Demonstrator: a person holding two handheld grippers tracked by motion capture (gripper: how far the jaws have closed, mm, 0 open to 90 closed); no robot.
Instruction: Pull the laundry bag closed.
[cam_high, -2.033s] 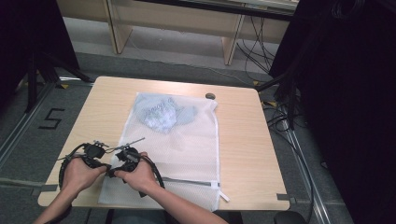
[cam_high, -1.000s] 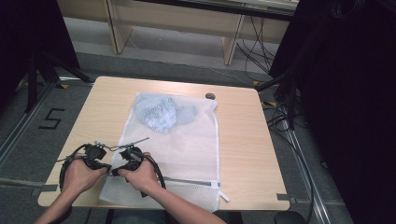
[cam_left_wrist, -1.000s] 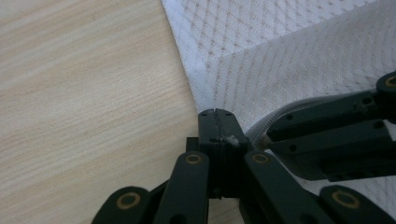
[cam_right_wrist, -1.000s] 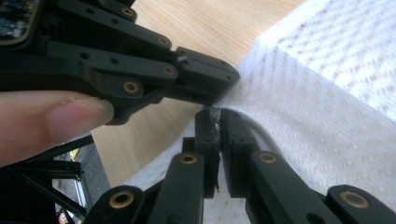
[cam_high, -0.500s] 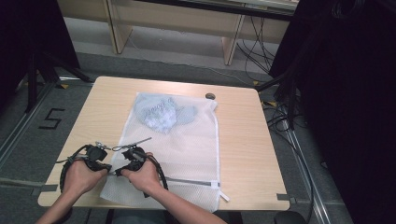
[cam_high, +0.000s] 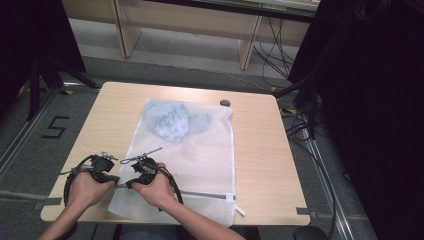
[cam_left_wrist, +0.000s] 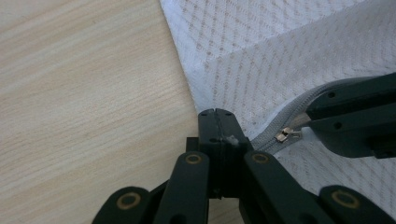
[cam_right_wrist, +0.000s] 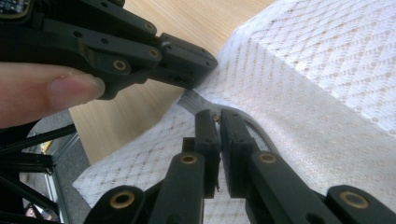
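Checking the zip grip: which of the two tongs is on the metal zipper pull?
The right tongs: their tips pinch the zipper pull. The left tongs clamp the mesh bag at its corner edge instead.

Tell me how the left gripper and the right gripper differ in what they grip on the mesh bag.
The left gripper is shut on the end of the grey zipper tape at the mesh bag's edge, partly over bare table; the right gripper is shut on the small metal zipper pull, a little along the tape, over the mesh. Both sit at the bag's near left corner, jaws closed, tips close together.
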